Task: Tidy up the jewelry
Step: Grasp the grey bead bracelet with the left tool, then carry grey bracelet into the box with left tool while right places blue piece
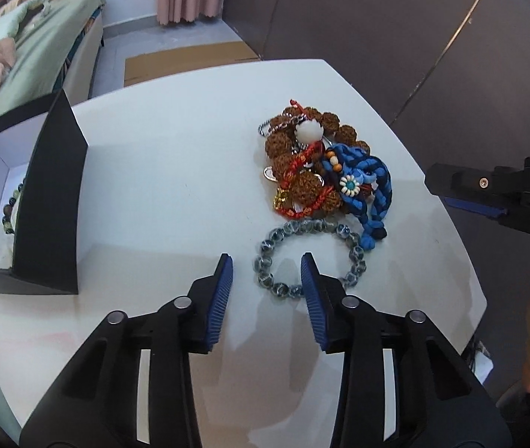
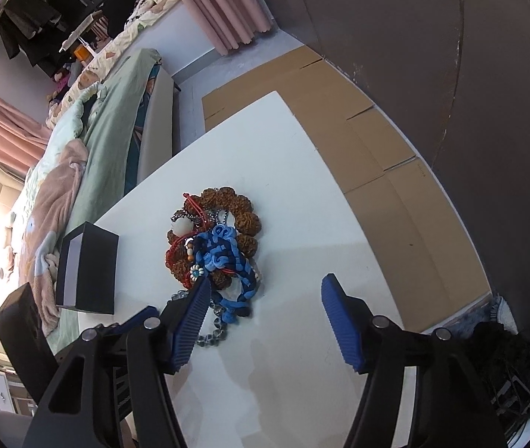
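- We see a tangled heap of jewelry [image 1: 321, 164] near the white table's [image 1: 175, 171] far right corner: knobbly brown seed beads, red cord, and a braided blue fabric bracelet [image 1: 377, 201].
- A ring of glassy grey-blue beads [image 1: 308, 257] lies at the heap's near side.
- Our left gripper [image 1: 267, 261] is spread, its ribbed blue pads straddling that ring's left arc without touching it.
- Our right gripper [image 2: 265, 291] hangs spread beside the heap, holding nothing.
- An open black cardboard box [image 1: 48, 201] sits at the left edge; only the left view shows beads inside.
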`<state>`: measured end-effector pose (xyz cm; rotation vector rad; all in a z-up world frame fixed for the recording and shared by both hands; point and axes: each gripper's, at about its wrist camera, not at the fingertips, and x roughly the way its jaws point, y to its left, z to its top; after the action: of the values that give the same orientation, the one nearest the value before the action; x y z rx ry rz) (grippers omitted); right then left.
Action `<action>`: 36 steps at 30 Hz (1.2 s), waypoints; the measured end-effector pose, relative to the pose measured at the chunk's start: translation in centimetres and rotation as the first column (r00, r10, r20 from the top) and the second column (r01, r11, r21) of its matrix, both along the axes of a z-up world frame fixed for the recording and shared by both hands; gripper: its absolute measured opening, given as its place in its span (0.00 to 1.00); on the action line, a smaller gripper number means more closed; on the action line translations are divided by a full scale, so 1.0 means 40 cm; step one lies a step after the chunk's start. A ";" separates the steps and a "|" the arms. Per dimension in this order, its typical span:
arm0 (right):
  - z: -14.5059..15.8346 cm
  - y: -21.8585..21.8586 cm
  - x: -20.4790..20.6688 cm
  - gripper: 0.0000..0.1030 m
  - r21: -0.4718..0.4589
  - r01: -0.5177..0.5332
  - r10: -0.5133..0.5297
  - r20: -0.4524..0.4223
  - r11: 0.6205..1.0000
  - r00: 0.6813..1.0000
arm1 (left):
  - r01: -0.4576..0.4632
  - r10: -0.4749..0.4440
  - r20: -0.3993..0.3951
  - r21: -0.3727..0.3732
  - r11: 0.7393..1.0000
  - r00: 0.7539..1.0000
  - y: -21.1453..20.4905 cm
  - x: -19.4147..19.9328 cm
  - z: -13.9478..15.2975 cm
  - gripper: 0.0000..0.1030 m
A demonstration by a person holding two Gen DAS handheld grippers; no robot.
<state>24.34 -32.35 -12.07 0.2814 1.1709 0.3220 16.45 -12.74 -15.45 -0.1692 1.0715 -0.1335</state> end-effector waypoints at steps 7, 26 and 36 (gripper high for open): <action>-0.014 0.020 0.013 0.59 0.003 -0.001 0.001 -0.006 1.000 1.000 | -0.013 0.013 0.008 0.065 0.998 1.000 -0.010 0.008 -0.002 0.09; -0.019 0.074 0.016 0.00 0.060 -0.067 0.065 0.034 0.996 0.997 | -0.048 0.058 0.144 -0.075 0.996 0.988 0.126 -0.048 0.170 0.09; 0.015 0.072 -0.002 0.35 -0.028 -0.022 0.024 0.055 0.999 0.998 | -0.084 0.108 0.192 -0.128 0.988 0.975 0.195 -0.079 0.226 0.09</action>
<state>24.27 -29.46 -11.48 0.2343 1.1241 0.3319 13.30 -4.96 -6.41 -0.3086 0.8550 -0.1242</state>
